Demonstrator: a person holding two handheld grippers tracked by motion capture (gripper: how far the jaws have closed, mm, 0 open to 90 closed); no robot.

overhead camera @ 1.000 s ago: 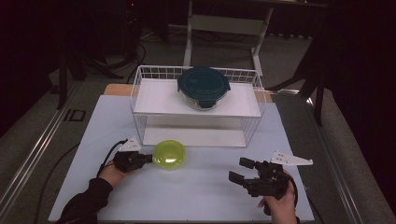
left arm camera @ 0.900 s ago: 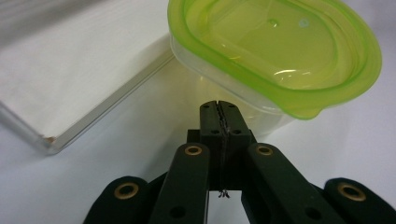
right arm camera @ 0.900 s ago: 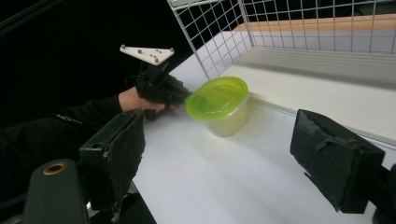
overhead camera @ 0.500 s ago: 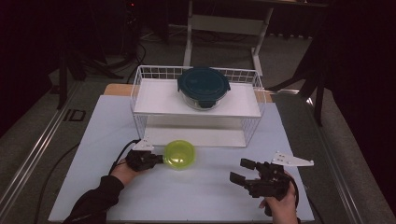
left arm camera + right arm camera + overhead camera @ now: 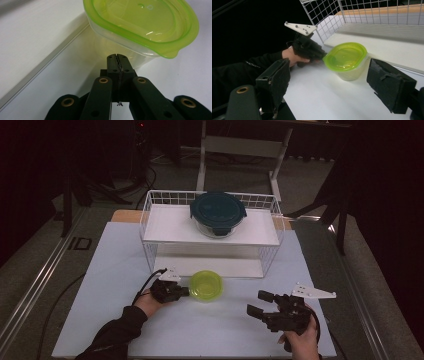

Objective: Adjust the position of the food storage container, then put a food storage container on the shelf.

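With jaws pressed together, my left gripper (image 5: 181, 291) touches the one green tub (image 5: 206, 285). My right gripper (image 5: 260, 303) hangs wide open. One lidded bowl (image 5: 218, 213) sits on the one rack (image 5: 150, 215).

I work at a pale table top (image 5: 120, 265) whose matte surface takes even light from above. Toward its far edge stands a white wire rack (image 5: 150, 227) with two white shelves; a dark teal lidded container (image 5: 218, 213) sits on the upper shelf. A strip of wood-coloured board (image 5: 125, 215) shows behind the rack. Grey floor (image 5: 45, 265) lies on both sides, with a metal rail (image 5: 35, 287) running along my left. Beyond the table a white frame stand (image 5: 240, 145) rises. Dark stand legs (image 5: 67, 190) are at far left. The room behind is unlit, nearly black.
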